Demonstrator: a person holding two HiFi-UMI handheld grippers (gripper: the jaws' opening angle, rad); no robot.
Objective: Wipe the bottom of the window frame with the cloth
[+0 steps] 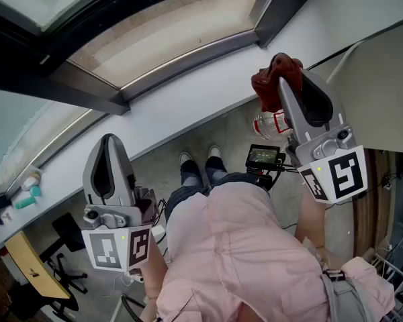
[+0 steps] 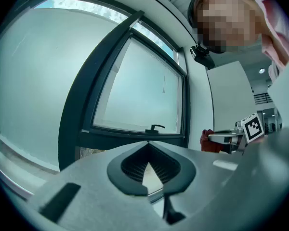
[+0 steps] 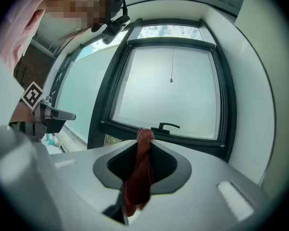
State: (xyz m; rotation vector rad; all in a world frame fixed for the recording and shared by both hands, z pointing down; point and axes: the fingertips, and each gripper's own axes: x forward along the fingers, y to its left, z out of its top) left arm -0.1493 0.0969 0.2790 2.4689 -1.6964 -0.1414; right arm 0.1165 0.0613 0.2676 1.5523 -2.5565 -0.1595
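My right gripper (image 1: 283, 71) is shut on a dark red cloth (image 1: 275, 76), which bunches out over its tips above the white sill (image 1: 188, 106). In the right gripper view the cloth (image 3: 140, 172) hangs down between the jaws of that gripper (image 3: 145, 139), which point at the window frame's dark bottom rail (image 3: 183, 139) from a short distance. My left gripper (image 1: 109, 139) is held lower left, short of the sill, with its jaws together and nothing between them. The left gripper view looks over this gripper (image 2: 148, 143) at the same rail (image 2: 130, 134), with the red cloth (image 2: 207, 141) at the right.
A black window handle (image 3: 166, 126) sits on the bottom rail. A second glazed pane with its own dark frame (image 1: 74, 86) runs to the left. Small bottles (image 1: 28, 192) stand on the sill at far left. A clear jug (image 1: 269, 123) is below, on the floor.
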